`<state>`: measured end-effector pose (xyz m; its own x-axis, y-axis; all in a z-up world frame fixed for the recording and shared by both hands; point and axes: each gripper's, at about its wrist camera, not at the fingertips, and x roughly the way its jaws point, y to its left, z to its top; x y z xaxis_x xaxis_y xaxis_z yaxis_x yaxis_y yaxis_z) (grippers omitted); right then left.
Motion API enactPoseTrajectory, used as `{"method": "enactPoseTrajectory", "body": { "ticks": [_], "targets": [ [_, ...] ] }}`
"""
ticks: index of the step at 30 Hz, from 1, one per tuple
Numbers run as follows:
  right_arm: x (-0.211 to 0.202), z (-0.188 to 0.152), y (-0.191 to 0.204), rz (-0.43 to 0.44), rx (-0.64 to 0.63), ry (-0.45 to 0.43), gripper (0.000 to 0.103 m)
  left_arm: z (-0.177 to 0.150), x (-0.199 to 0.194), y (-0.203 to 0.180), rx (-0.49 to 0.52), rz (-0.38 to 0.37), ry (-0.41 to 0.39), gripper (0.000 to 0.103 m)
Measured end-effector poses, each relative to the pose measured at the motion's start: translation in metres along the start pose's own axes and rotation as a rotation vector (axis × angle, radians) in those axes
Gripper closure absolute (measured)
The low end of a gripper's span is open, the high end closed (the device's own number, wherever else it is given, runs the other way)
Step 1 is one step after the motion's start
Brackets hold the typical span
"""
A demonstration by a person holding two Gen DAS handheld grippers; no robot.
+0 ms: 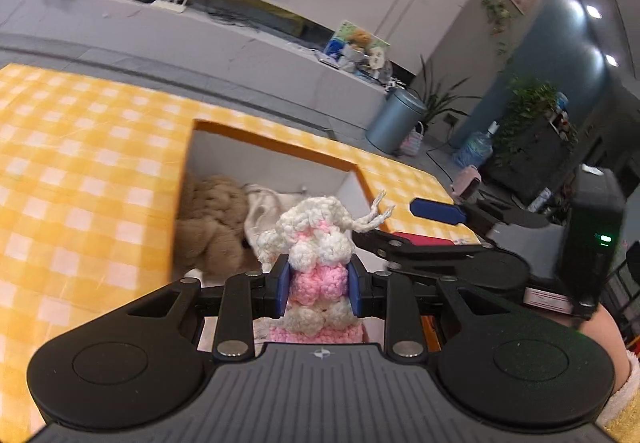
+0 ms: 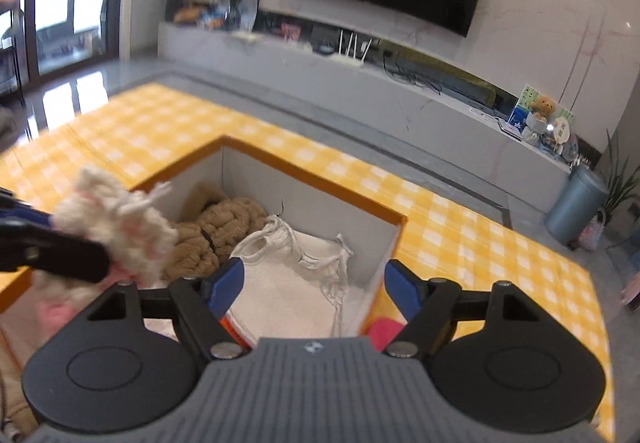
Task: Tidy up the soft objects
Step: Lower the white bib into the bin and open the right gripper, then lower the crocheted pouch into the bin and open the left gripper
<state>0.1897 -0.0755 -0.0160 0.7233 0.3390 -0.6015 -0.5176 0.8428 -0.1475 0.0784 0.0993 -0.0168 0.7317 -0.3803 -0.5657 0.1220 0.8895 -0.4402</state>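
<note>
While left claw (image 1: 319, 285) grips knitted scarf (image 1: 320, 239), brown plush (image 2: 224, 227), white bag (image 2: 288, 275) fill box (image 2: 312, 179)

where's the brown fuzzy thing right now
The brown plush lies inside the white box, against its left wall, beside the white cloth bag; the left gripper holds the pink and white crochet piece just above.

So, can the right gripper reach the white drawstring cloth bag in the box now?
Probably yes: the right gripper is open and directly above the white drawstring cloth bag, with nothing between; the left gripper holds the pink-and-white crocheted piece off to the side.
</note>
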Motion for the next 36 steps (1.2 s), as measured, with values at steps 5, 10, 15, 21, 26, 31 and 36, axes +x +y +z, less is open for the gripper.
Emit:
{"method": "enactPoseTrajectory", "body": {
  "ticks": [5, 10, 15, 21, 26, 31, 36],
  "targets": [
    [-0.008, -0.023, -0.026, 0.061, 0.068, -0.029, 0.033, 0.000, 0.022, -0.026, 0.115, 0.066, 0.030, 0.071],
    [-0.006, -0.039, -0.046, 0.065, 0.173, -0.054, 0.033, 0.008, 0.059, -0.034, 0.082, 0.152, 0.071, 0.071],
    [-0.005, -0.049, -0.049, 0.089, 0.171, -0.054, 0.033, 0.022, 0.096, -0.037, 0.058, 0.187, 0.102, 0.071],
    [-0.001, -0.052, -0.057, 0.099, 0.214, -0.055, 0.033, 0.028, 0.130, -0.039, 0.025, 0.197, 0.121, 0.067],
    [-0.001, -0.054, -0.060, 0.101, 0.228, -0.060, 0.033, 0.015, 0.137, -0.046, 0.081, 0.337, 0.027, 0.010],
    [0.000, -0.055, -0.063, 0.090, 0.238, -0.059, 0.033, 0.009, 0.114, -0.048, 0.139, 0.336, 0.046, 0.010],
    [-0.002, -0.054, -0.059, 0.085, 0.235, -0.055, 0.033, 0.009, 0.089, -0.044, 0.104, 0.321, 0.055, 0.010]
  ]
}}
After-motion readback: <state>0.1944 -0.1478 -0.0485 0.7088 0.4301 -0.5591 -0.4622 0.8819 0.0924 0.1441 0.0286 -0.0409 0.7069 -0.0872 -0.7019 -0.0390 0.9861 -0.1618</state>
